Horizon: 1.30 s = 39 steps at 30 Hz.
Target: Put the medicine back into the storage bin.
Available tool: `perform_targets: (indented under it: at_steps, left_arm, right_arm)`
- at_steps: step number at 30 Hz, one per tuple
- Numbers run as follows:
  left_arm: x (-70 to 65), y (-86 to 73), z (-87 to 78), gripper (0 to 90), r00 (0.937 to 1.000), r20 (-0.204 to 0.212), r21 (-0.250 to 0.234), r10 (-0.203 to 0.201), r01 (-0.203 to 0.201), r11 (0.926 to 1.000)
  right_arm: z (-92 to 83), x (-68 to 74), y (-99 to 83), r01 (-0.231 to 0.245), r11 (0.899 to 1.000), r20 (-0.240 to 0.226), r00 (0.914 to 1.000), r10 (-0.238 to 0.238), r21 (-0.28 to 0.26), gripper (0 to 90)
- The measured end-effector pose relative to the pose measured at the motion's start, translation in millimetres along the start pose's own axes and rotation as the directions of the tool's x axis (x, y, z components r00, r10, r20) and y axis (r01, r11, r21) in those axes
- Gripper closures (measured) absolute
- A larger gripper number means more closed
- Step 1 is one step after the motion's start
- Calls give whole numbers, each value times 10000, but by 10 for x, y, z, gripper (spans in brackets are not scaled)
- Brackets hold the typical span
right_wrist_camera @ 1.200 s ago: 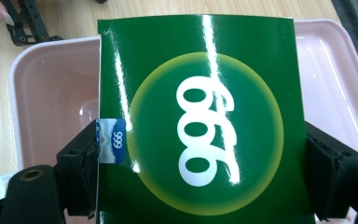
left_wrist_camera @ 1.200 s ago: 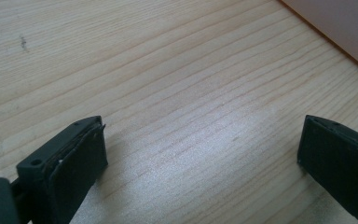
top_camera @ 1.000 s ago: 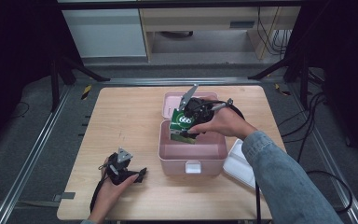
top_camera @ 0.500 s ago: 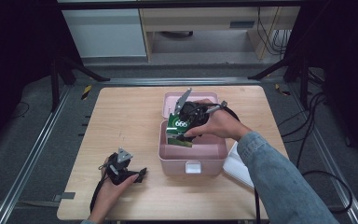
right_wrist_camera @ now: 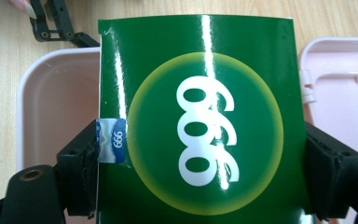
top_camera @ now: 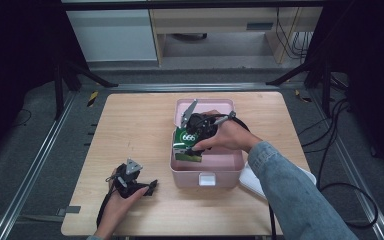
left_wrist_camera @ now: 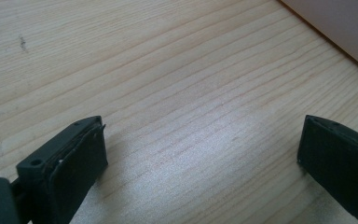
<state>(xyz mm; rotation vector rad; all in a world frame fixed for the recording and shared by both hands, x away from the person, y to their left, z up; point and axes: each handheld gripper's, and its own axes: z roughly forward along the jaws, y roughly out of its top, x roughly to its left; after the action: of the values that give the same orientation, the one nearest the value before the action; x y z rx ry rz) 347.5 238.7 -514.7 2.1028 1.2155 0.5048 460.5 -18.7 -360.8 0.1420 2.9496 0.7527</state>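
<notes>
A glossy green carton printed with "666" is clamped by its two side edges in my right gripper, which is shut on it. The carton hangs over the left part of an open pink box, partly down inside it. The box's lid lies open at the back. Near the table's front left, my left gripper rests on the wood, pointing toward the box. Its jaws stand wide open on bare table, with nothing between them.
A white flat object lies just right of the pink box, partly under the person's denim sleeve. The pink box's wall is close ahead of the left gripper. A cable trails from each gripper off the front edge.
My right gripper has carried the green carton slightly left and lower into the pink box. The left gripper has stayed still.
</notes>
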Motion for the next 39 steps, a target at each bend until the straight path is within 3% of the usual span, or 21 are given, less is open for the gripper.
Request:
perform_targets:
  at_steps: [14,39]
  left_arm:
    - [0,0,1,3,10000,12,-14,5,-5,10000]
    - [1,1,1,3,10000,21,-4,24,-24,10000]
  right_arm:
    - [100,26,6,250,9996,-280,9993,-246,110,171]
    - [272,84,-13,481,9980,-370,9982,-466,398,169]
